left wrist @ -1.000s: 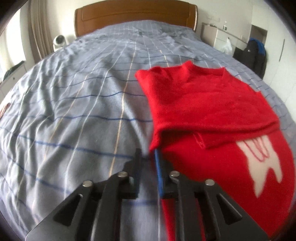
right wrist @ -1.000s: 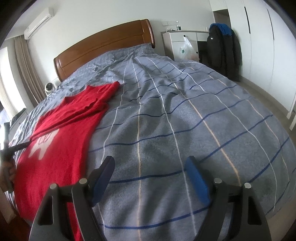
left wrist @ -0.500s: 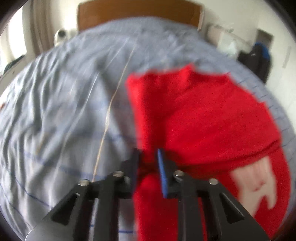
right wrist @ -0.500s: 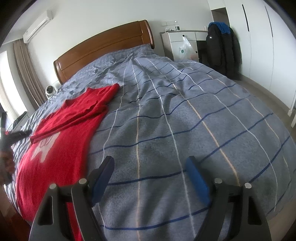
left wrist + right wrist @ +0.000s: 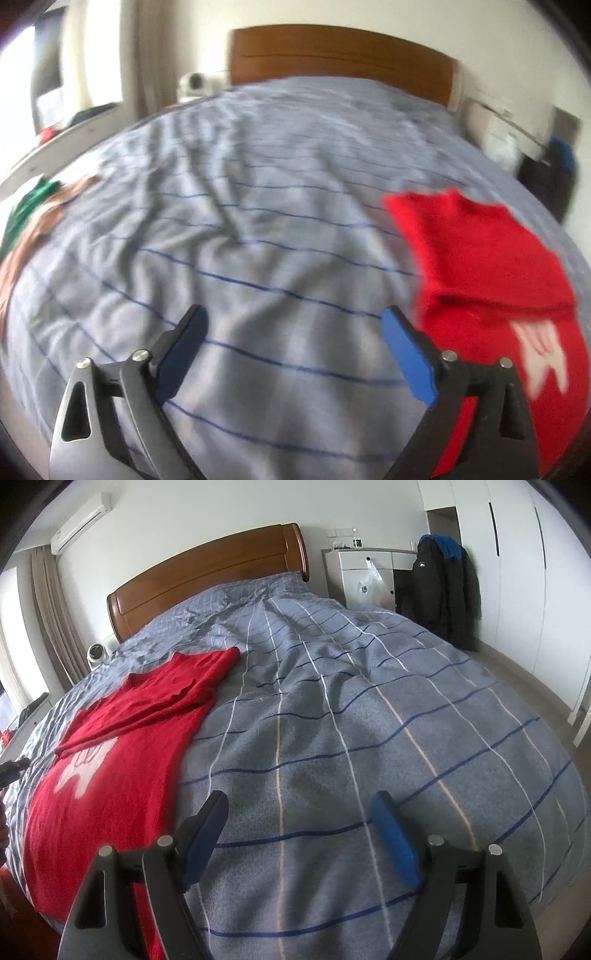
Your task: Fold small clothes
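A red sweater [image 5: 122,738] with a white print lies flat on the bed, its sleeves folded across the chest. In the left wrist view the red sweater [image 5: 491,266] is at the right, blurred. My left gripper [image 5: 295,339] is open and empty, over bare blanket just left of the sweater. My right gripper [image 5: 299,819] is open and empty, over the blanket to the right of the sweater's lower edge.
A grey-blue striped blanket [image 5: 369,701] covers the bed, with a wooden headboard [image 5: 207,572] behind. More clothes, green and brown [image 5: 33,214], lie at the bed's left edge. A white dresser [image 5: 365,572] and a dark jacket [image 5: 443,590] stand to the right.
My left gripper was shut on the sweater's left edge; it has let go, opened wide and swung left off the sweater. The right gripper has barely moved.
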`<state>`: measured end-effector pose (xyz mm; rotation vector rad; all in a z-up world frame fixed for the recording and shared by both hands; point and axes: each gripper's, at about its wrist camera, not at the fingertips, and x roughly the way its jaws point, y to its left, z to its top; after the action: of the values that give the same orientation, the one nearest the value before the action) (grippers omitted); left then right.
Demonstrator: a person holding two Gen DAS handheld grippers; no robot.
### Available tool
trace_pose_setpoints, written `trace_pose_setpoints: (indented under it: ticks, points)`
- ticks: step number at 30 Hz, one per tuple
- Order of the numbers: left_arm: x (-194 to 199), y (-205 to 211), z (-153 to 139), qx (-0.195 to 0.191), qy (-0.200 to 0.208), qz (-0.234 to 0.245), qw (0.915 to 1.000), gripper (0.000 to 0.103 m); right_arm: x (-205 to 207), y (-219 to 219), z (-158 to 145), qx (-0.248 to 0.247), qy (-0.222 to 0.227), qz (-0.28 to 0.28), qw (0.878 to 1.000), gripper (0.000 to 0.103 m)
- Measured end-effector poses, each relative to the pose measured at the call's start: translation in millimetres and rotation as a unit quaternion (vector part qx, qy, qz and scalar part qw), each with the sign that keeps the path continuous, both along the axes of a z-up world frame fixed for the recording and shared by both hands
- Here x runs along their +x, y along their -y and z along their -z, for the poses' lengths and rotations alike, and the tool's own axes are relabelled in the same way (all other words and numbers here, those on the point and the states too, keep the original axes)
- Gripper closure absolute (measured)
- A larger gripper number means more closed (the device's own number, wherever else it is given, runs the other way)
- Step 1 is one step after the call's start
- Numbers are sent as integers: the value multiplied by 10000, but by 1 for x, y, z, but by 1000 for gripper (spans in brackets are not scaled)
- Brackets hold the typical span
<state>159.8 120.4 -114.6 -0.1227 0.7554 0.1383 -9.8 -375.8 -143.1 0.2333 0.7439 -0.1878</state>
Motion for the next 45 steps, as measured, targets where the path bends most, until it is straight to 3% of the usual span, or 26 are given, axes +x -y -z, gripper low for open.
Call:
trace_pose_setpoints:
  ticks: [3,5,6,12,45]
  points:
    - [28,-16,16,-26,-237,-185,9995,1,2,-1,3,-51,-83,49,9999,24]
    - [51,-16,45,555,-937,-141,9940,0,3,-3,3,-117,-113,56,9999,24]
    - [52,-15,52,642,-985,15,9931,0,4,-4,4,-168,-134,57,9998,24]
    - [37,-21,55,536,-459,-10,9975,0,5,-6,6,-264,-205,60,9994,24]
    - [39,-23,54,504,-467,-5,9976,0,3,-3,6,-143,-177,96,9997,23]
